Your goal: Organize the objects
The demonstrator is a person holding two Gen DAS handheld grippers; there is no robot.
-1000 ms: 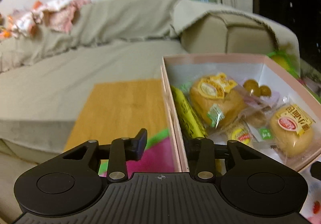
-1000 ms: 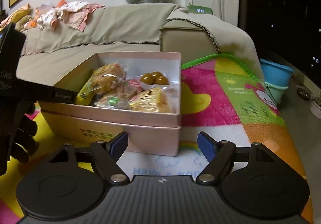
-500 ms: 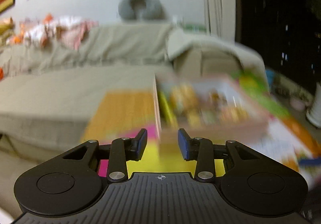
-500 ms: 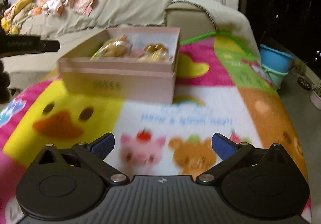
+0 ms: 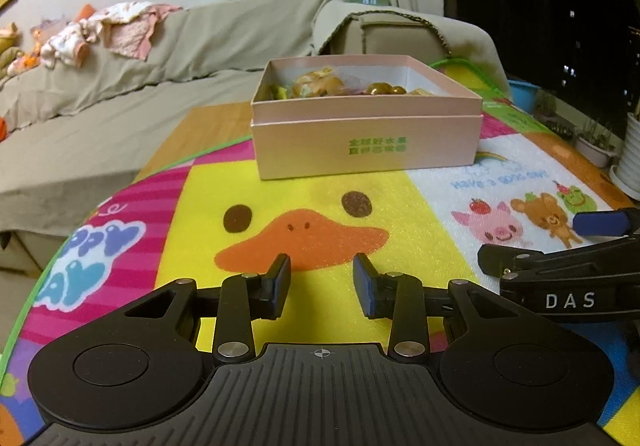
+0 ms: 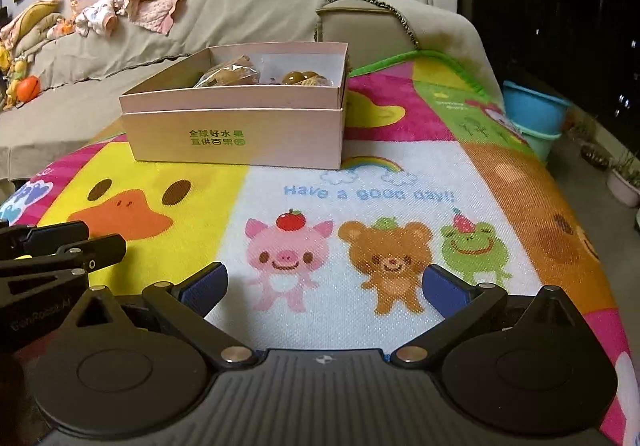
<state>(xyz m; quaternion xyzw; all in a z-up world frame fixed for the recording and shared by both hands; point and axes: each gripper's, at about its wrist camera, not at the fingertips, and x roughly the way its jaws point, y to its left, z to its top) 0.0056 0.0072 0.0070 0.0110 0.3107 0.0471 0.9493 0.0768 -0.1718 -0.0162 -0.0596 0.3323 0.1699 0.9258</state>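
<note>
The open pink cardboard box [image 5: 366, 142] of wrapped snacks is sitting at twelve o'clock on the cartoon play mat [image 6: 360, 206]; nothing is lying loose, so sorting is looking finished. The left gripper [image 5: 320, 278] fingers have just been narrowing, empty; the right gripper [image 6: 324, 288] fingers are gaping wide, empty

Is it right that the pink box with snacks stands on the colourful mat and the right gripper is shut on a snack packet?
Not quite. The pink box does stand on the colourful mat, but the right gripper is open and empty, as the right wrist view shows.
</note>
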